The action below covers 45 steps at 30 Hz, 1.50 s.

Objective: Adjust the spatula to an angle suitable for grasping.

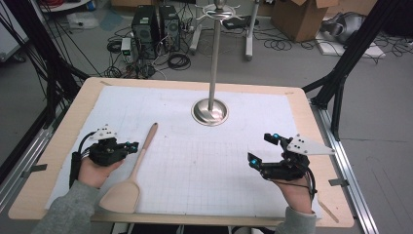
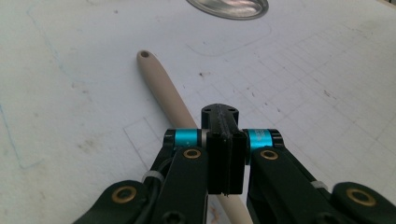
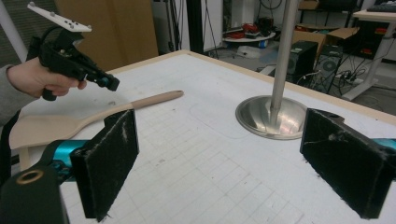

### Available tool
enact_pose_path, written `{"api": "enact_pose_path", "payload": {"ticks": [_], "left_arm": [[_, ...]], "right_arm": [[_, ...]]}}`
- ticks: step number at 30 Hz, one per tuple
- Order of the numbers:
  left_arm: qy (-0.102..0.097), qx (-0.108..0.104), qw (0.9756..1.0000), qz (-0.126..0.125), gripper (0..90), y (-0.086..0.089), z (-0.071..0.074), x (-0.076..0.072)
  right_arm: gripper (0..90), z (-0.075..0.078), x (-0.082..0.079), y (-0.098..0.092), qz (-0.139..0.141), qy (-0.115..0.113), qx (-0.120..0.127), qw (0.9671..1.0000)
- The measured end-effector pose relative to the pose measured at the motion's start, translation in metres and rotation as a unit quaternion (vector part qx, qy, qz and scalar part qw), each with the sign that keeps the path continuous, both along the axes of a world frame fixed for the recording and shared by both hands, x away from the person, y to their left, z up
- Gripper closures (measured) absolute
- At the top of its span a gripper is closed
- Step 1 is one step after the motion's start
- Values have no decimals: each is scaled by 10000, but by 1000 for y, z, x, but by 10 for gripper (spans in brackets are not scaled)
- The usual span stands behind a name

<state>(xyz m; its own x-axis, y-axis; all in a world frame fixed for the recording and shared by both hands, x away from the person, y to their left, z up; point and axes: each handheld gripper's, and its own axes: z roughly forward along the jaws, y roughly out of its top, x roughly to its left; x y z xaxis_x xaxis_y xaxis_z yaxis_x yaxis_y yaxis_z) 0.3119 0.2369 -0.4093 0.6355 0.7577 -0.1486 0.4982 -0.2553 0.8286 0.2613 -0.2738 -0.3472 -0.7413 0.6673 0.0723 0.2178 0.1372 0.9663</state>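
the spatula lies flat on the white mat, blade at 7 o'clock, handle tip toward 11. the left gripper, jaws pressed together on nothing, hovers just beside the handle at 9 o'clock. the right gripper hangs wide open at 4 o'clock, well apart from the stand.

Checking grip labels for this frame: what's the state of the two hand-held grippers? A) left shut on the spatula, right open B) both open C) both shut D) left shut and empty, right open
D: the left hand-held gripper has its jaws pressed together above the wooden spatula with nothing between them, while the right hand-held gripper has its pads wide apart.
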Motion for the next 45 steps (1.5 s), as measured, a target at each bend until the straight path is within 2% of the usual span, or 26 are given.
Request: {"api": "enact_pose_path", "payload": {"ticks": [5, 7, 11, 13, 24, 25, 29, 30, 35, 37, 38, 45], "left_arm": [[41, 306, 9993, -205, 897, -13, -4, -9], [115, 561, 9977, -360, 896, -21, -5, -13], [184, 687, 9966, -427, 897, -27, -8, -15], [300, 764, 9956, -445, 896, -31, -12, -15], [587, 1022, 9919, -472, 897, -31, -18, -17], [599, 1101, 9909, -487, 897, -30, -19, -19], [613, 1167, 9899, -520, 896, -31, -19, -21], [606, 1268, 9887, -528, 897, -31, -19, -21], [550, 1379, 9871, -604, 897, -31, -21, -22], [493, 1590, 9837, -675, 897, -33, -20, -22], [493, 1590, 9837, -675, 897, -33, -20, -22], [588, 1841, 9785, -715, 897, -28, -16, -21]], "right_arm": [[106, 0, 1, -1, 8, -37, 5, 10000], [106, 0, 0, -1, -4, -21, 31, 10000], [106, 1, -1, -2, 15, -34, 38, 10000], [106, 1, 0, -2, 14, -76, 27, 10000], [106, 1, -1, -3, 0, -37, 48, 10000], [106, 1, -1, -2, 0, -41, 52, 10000], [106, 1, -1, -2, 16, -28, 41, 10000], [106, 1, 0, -1, 20, -29, 36, 10000], [106, 1, 0, -1, 22, -23, 42, 10000], [106, 1, 0, -2, 20, -36, 41, 10000], [106, 1, 0, -2, 25, -53, 37, 10000], [106, 2, -1, -2, 15, -41, 52, 10000]]}}
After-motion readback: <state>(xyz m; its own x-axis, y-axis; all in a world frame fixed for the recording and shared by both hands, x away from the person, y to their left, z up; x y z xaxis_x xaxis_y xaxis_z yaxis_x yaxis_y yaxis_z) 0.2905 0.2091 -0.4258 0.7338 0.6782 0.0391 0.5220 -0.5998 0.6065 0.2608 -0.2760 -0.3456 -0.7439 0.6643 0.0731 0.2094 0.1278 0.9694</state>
